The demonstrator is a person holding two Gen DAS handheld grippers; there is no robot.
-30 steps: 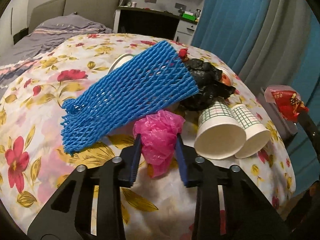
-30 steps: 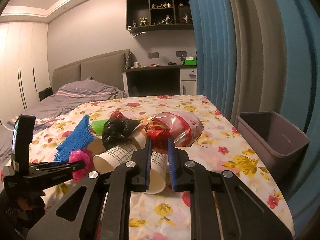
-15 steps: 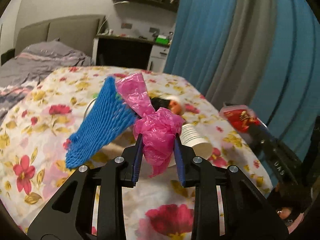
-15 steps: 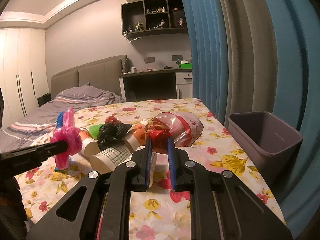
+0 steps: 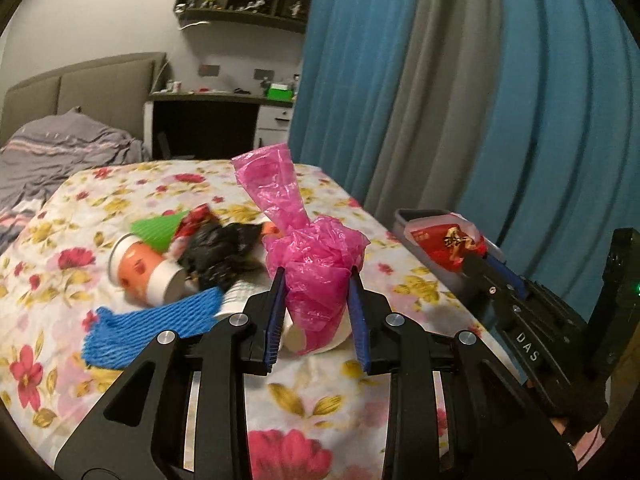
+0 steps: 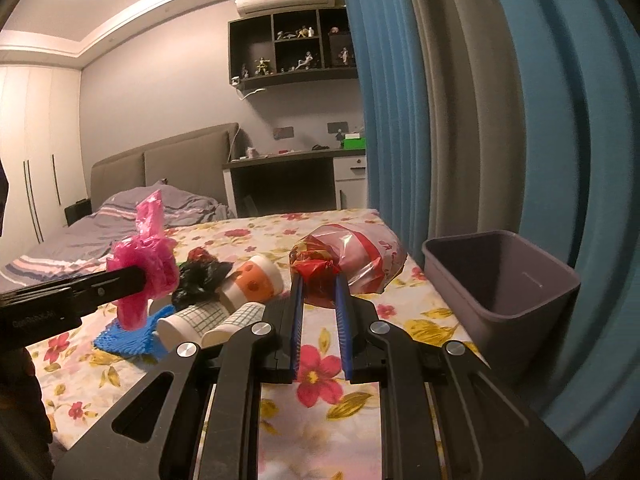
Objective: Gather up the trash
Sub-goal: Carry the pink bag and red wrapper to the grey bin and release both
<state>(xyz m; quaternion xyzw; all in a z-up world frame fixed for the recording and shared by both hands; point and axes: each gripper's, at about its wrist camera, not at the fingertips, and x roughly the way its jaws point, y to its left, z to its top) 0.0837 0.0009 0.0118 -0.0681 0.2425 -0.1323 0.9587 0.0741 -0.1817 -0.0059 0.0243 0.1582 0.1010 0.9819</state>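
Nearest, the left gripper (image 5: pixel 316 300) has its fingers pinching a crumpled pink plastic bag (image 5: pixel 316 268), lifted clear of the flowered bed (image 5: pixel 132 184). The right gripper (image 6: pixel 318 300) has its fingers pressed on the knotted neck of a red-and-clear snack bag (image 6: pixel 360 256), held just left of the grey bin (image 6: pixel 500 280), which stands by the bed's right edge.

To do this step well, I would carry each bag fully over the bin's mouth before letting go — these light films drift and cling to the pads, so a low release inside the rim seems safer. The right bag should go first, being closer.

Farther back, the leftover pile lies on the bed: blue foam netting (image 5: pixel 156 328), an orange-and-white cup (image 5: pixel 144 272), a black bag (image 5: pixel 220 252).

The right wrist view shows the bin's open, seemingly empty inside and two checked paper cups (image 6: pixel 192 320); the left view shows only a sliver of the bin, yet reveals a green piece (image 5: pixel 160 228) the other misses.
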